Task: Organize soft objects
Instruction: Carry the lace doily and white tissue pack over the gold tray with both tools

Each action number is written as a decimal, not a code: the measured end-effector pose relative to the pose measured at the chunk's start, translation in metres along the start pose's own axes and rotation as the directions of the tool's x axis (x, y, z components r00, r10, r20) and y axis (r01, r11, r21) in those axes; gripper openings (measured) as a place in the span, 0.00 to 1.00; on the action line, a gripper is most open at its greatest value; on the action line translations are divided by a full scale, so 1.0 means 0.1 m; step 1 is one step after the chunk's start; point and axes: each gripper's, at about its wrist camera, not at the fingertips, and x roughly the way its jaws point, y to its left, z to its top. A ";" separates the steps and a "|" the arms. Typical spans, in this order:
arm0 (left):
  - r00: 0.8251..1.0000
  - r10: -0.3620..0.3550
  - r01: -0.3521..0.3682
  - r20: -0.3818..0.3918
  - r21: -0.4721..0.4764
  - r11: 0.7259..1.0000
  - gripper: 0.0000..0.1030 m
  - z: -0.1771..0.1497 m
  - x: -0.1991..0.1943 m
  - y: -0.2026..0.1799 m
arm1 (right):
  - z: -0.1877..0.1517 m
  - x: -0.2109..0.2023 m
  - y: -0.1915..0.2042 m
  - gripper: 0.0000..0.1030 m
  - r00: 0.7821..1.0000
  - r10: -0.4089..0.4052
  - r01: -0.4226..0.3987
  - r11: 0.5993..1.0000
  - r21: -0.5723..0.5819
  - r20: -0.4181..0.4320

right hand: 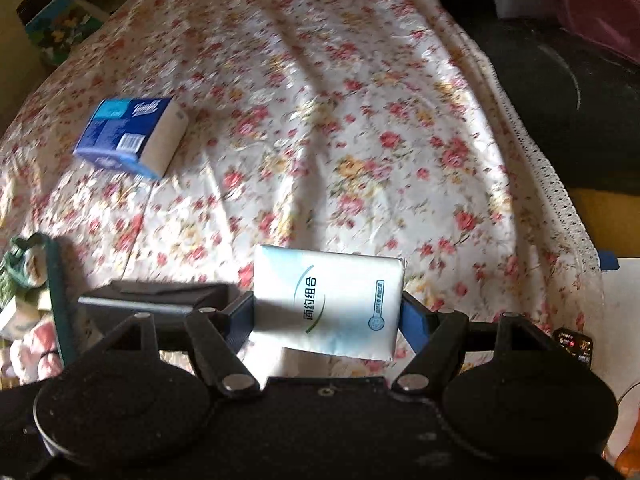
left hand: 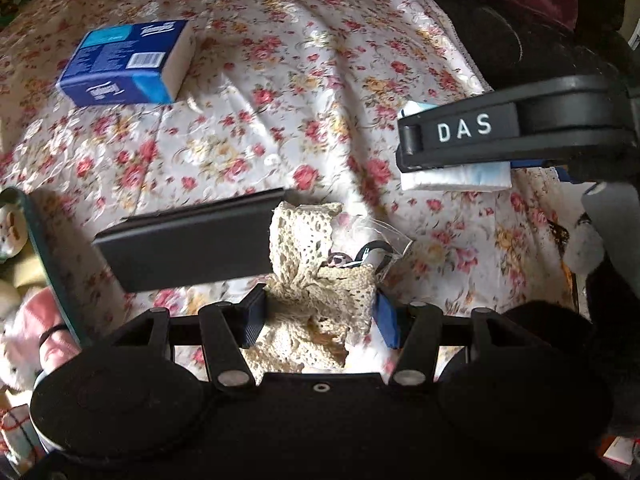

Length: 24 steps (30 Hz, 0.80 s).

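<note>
1. Two hand-held grippers are seen over a bed covered by a glossy, creased floral sheet (right hand: 320, 120) printed with red and yellow roses.
2. The left gripper (left hand: 320, 312) is shown at 6 o'clock in its own view, its blue-padded jaws pinching a cream crochet lace bundle (left hand: 316, 280). The lace is openwork, limp and bunched, and a small crinkled clear plastic packet (left hand: 380, 252) is tucked against it.
3. The right gripper (right hand: 328, 316) is shown at 6 o'clock in its view, its jaws pinching a white tissue pack (right hand: 328, 300). The pack is a smooth, pillowy rectangle wrapped in shiny film, with printed characters on its face.
4. A blue tissue pack (left hand: 124, 64), a brick shape with a barcode, is seen lying on the sheet at 10 o'clock, well apart from both grippers.
5. A flat black box-like object (left hand: 192, 240) is seen at 9 o'clock, just beside the lace.
6. A dark green basket rim (left hand: 48, 264) is seen at 8 o'clock, with plush toys (left hand: 24, 320) inside.
7. The task is judged partly done: two soft items are held in the air, not yet placed, and the blue pack is left untouched on the bed.
</note>
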 end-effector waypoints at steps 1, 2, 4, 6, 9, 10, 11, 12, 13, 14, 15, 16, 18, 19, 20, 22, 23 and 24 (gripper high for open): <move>1.000 0.003 -0.003 0.000 -0.004 1.000 0.52 -0.03 -0.02 0.02 | -0.02 -0.02 0.03 0.71 1.000 0.005 -0.005 1.000 -0.008 -0.003; 1.000 0.007 -0.007 -0.001 -0.007 1.000 0.52 -0.05 -0.04 0.04 | -0.04 -0.03 0.06 0.71 1.000 0.011 -0.011 1.000 -0.016 -0.006; 1.000 0.016 -0.016 -0.002 -0.015 1.000 0.52 -0.10 -0.09 0.09 | -0.07 -0.05 0.12 0.71 0.999 0.027 -0.028 0.999 -0.030 -0.016; 1.000 0.027 -0.027 -0.005 -0.024 0.999 0.52 -0.15 -0.12 0.14 | -0.11 -0.08 0.18 0.71 0.998 0.051 -0.052 0.998 -0.043 -0.030; 0.999 0.038 -0.038 -0.007 -0.039 0.998 0.52 -0.23 -0.17 0.23 | -0.19 -0.11 0.30 0.71 0.996 0.074 -0.077 0.995 -0.065 -0.052; 0.999 0.041 -0.042 -0.005 -0.045 0.998 0.52 -0.26 -0.19 0.26 | -0.22 -0.11 0.34 0.71 0.995 0.079 -0.083 0.994 -0.073 -0.059; 0.999 0.042 -0.043 -0.005 -0.049 0.998 0.52 -0.29 -0.21 0.29 | -0.26 -0.11 0.39 0.71 0.994 0.084 -0.089 0.993 -0.083 -0.067; 0.999 0.046 -0.046 -0.005 -0.054 0.997 0.52 -0.32 -0.23 0.32 | -0.29 -0.11 0.44 0.71 0.993 0.087 -0.094 0.991 -0.092 -0.076; 0.999 0.048 -0.048 -0.004 -0.060 0.997 0.52 -0.35 -0.25 0.35 | -0.33 -0.11 0.47 0.71 0.992 0.090 -0.098 0.990 -0.100 -0.084; 0.999 0.051 -0.051 -0.003 -0.067 0.996 0.52 -0.37 -0.27 0.38 | -0.36 -0.10 0.52 0.71 0.991 0.092 -0.102 0.989 -0.109 -0.092; 0.999 0.054 -0.054 -0.002 -0.072 0.996 0.52 -0.40 -0.29 0.41 | -0.39 -0.10 0.56 0.71 0.990 0.095 -0.106 0.987 -0.117 -0.101; 0.998 0.057 -0.056 -0.001 -0.078 0.995 0.52 -0.43 -0.31 0.44 | -0.42 -0.09 0.59 0.71 0.989 0.098 -0.111 0.986 -0.125 -0.108; 0.998 0.063 -0.063 0.001 -0.093 0.994 0.52 -0.48 -0.34 0.51 | -0.48 -0.08 0.68 0.71 0.987 0.103 -0.120 0.983 -0.142 -0.123; 0.998 0.067 -0.066 0.002 -0.099 0.993 0.52 -0.50 -0.36 0.54 | -0.51 -0.07 0.72 0.71 0.986 0.106 -0.125 0.981 -0.151 -0.129; 0.997 0.071 -0.070 0.004 -0.107 0.992 0.52 -0.52 -0.38 0.57 | -0.55 -0.07 0.77 0.71 0.984 0.110 -0.132 0.978 -0.161 -0.137; 0.997 0.077 -0.075 0.008 -0.124 0.989 0.52 -0.56 -0.42 0.64 | -0.60 -0.05 0.86 0.71 0.981 0.120 -0.147 0.973 -0.179 -0.151; 0.997 0.082 -0.080 0.011 -0.132 0.988 0.52 -0.58 -0.45 0.68 | -0.62 -0.05 0.92 0.71 0.979 0.126 -0.155 0.970 -0.187 -0.157; 0.996 0.089 -0.086 0.014 -0.142 0.986 0.52 -0.60 -0.47 0.72 | -0.64 -0.04 0.97 0.71 0.978 0.131 -0.162 0.967 -0.195 -0.163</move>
